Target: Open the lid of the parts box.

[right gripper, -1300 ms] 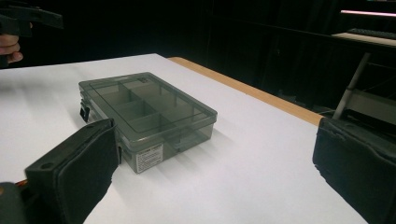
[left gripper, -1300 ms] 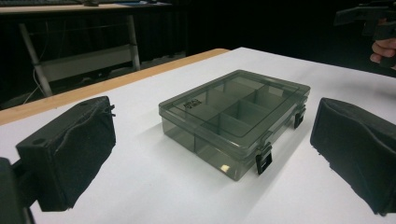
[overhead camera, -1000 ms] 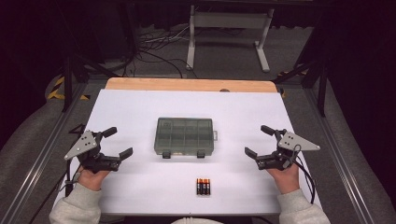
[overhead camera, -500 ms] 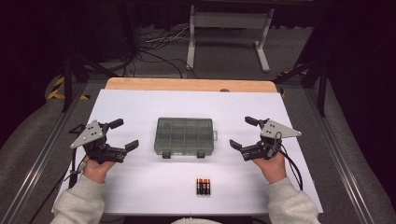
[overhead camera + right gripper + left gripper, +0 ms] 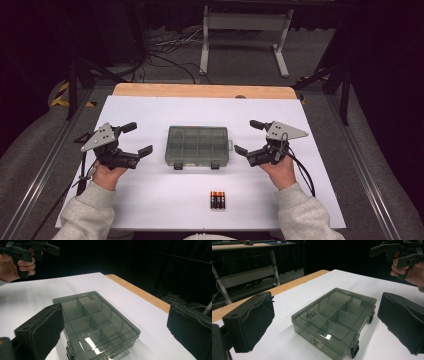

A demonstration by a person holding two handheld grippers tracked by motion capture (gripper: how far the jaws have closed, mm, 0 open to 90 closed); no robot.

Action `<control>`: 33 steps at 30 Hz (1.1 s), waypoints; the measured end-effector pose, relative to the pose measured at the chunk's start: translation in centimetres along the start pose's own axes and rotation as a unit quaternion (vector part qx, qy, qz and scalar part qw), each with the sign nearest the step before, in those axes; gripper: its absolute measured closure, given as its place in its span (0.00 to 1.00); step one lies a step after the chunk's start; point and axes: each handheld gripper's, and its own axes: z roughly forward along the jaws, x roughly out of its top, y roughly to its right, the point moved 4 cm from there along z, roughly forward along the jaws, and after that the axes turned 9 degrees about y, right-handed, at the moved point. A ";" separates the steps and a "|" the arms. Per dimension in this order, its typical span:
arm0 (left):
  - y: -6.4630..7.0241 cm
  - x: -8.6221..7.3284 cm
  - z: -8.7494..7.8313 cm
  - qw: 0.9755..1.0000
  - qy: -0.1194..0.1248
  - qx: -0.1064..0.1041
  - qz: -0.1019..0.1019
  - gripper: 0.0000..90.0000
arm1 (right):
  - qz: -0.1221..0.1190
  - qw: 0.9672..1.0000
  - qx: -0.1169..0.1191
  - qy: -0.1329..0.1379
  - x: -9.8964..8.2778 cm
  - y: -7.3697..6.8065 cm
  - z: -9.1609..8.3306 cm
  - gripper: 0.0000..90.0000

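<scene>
Sitting in the middle of the frame in the high view, the smoky grey see-through plastic box with little compartments [image 5: 198, 146] rests flat on the white worktop [image 5: 165, 112], its lid shut and two dark clips on its near edge. The left gripper [image 5: 134, 140] is at the middle left of the frame, near the box but not touching it. Its black padded fingers [image 5: 252, 320] are spread wide apart and hold nothing — in the left gripper view the box lies between them, farther off. The right gripper [image 5: 249, 137] is at the middle right, also near the box and apart from it. Its fingers [image 5: 42, 332] are wide apart too, and empty. Three small orange and black batteries [image 5: 217, 199] lie side by side low in the frame, just below the box, well apart from both grippers. A light wooden strip [image 5: 200, 91] runs along the worktop's far edge.
</scene>
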 end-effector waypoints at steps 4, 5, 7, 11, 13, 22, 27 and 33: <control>-0.3 0.0 0.5 1.000 -0.002 -0.001 -0.004 0.01 | 0.003 1.000 0.006 0.000 0.1 0.0 0.6 0.02; -0.3 0.1 0.7 1.000 -0.004 -0.002 -0.007 0.00 | 0.004 1.000 0.008 0.000 0.2 0.0 0.7 0.02; -0.3 0.2 0.9 1.000 -0.002 -0.006 -0.006 0.00 | 0.006 1.000 0.010 0.001 0.2 0.0 1.0 0.02; -0.2 -0.3 1.4 1.000 -0.014 -0.015 -0.001 0.00 | 0.009 1.000 0.016 -0.006 0.0 -0.1 1.3 0.02; -0.2 -0.6 1.5 1.000 -0.021 -0.011 0.001 0.00 | 0.010 1.000 0.018 -0.020 -0.4 -0.1 1.5 0.02; -0.4 -1.9 1.2 0.999 -0.047 -0.009 0.009 0.00 | 0.015 0.998 0.033 -0.060 -1.8 -0.6 2.1 0.02; -0.4 -2.5 1.1 0.998 -0.064 -0.014 0.005 0.00 | 0.018 0.996 0.031 -0.078 -2.4 -0.5 2.2 0.02; -0.5 -3.9 0.8 0.996 -0.086 -0.019 -0.006 0.00 | 0.022 0.994 0.031 -0.104 -3.8 -0.6 2.2 0.02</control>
